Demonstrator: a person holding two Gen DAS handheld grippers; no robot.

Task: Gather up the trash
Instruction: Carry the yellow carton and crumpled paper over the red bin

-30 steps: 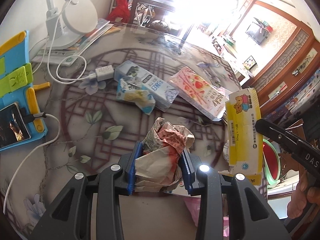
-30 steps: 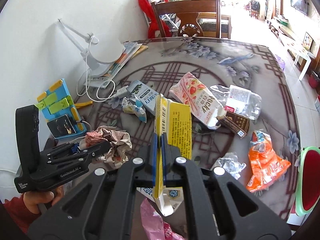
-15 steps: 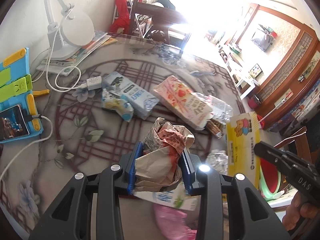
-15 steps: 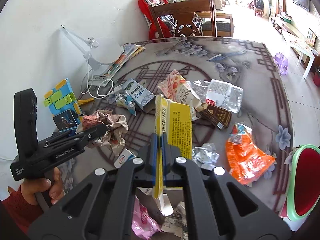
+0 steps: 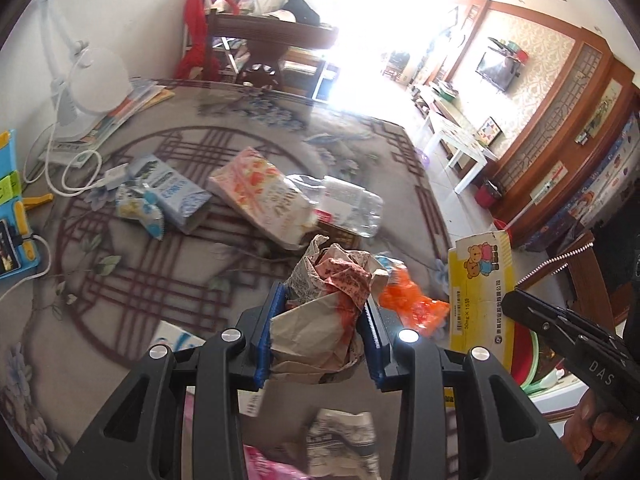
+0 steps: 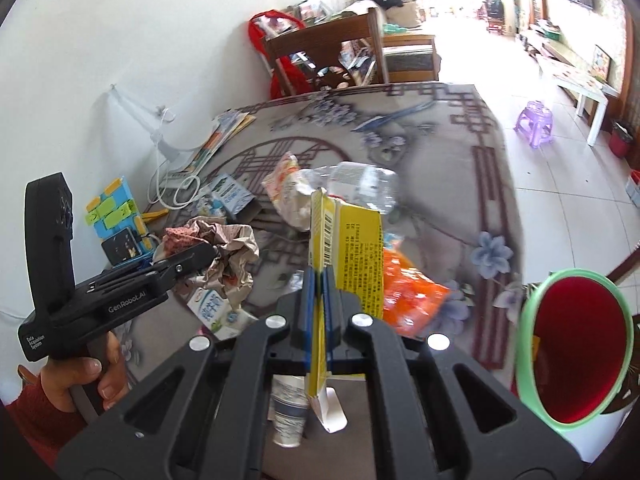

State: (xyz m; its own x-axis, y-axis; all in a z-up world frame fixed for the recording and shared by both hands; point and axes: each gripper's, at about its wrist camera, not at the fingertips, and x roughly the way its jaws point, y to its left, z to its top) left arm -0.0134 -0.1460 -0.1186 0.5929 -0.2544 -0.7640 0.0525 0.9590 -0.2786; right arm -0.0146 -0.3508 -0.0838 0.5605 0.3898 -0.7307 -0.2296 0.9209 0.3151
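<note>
At the far left of the glass-topped table (image 5: 248, 132), a blue plastic phone stand (image 6: 116, 216) with yellow and green tabs sits by the wall, next to a white desk lamp (image 5: 92, 80) with a round, smooth base and a looped white cable (image 5: 76, 176). Just to the right lie a crinkled blue-and-yellow snack wrapper (image 5: 140, 212) and a rectangular blue-and-white milk carton (image 5: 176, 192), touching each other. Next comes a flattened pink Pocky box (image 5: 264, 200), with a crushed clear plastic bottle (image 5: 348, 204) against its right edge.

The left gripper (image 5: 320, 332) is clamped, its blue ribbed pads (image 5: 268, 332) pressed against both sides of a crumpled wad of brown paper and newsprint (image 5: 324, 304), which is held off the table. An orange plastic bag (image 5: 412, 304), shiny and wrinkled, lies on the table just beyond it.

The right gripper (image 6: 318, 284) is closed tight on a flattened yellow cardboard box (image 6: 352, 252), which stands upright on edge between the pads; its face carries a cartoon bear print. At the far right, below the table edge, is a round red bin with a green rim (image 6: 572, 356).
</note>
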